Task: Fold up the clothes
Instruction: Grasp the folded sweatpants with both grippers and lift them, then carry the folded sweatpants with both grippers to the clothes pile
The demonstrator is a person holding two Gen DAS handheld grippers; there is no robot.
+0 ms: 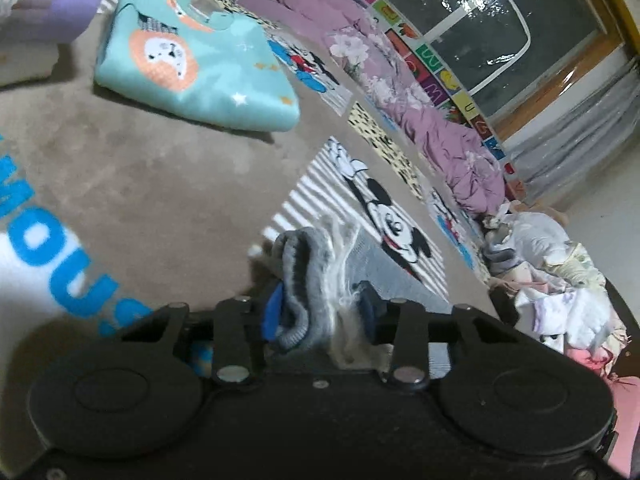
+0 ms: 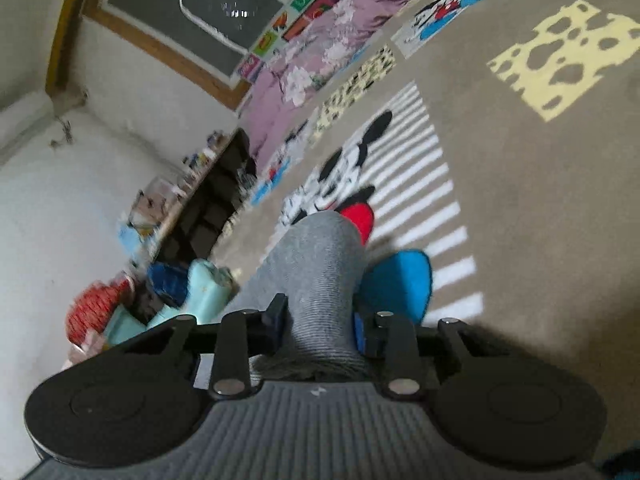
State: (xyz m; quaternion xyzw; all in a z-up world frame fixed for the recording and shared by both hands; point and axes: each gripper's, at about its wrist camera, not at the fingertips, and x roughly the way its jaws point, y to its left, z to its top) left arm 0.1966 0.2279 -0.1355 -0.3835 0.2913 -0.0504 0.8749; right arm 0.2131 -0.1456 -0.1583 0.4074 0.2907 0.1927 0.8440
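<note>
Left gripper (image 1: 320, 312) squeezed onto a bunched-up grey garment (image 1: 308, 280), blue pads pressing both sides of the cloth, with loose white threads sticking out. Right gripper (image 2: 320, 320) also squeezed onto the same kind of grey ribbed cloth (image 2: 316, 268), a fat fold poking out between the pads and more of it draped over the tool near the camera. Both held just above a brown carpet (image 1: 160, 184) with cartoon mouse pictures and a yellow cheese patch (image 2: 560, 60).

Farther off on the carpet, a folded teal sweater (image 1: 192, 64) lying flat, with an orange circle on it. Along the wall, a rumpled purple blanket (image 1: 440, 128) with flowers. At the right edge, a messy heap of pale clothes (image 1: 552, 280).

No basket or box clearly seen. A dark shelf unit (image 2: 216, 208) against the wall, too blurry to tell what sits in it.
</note>
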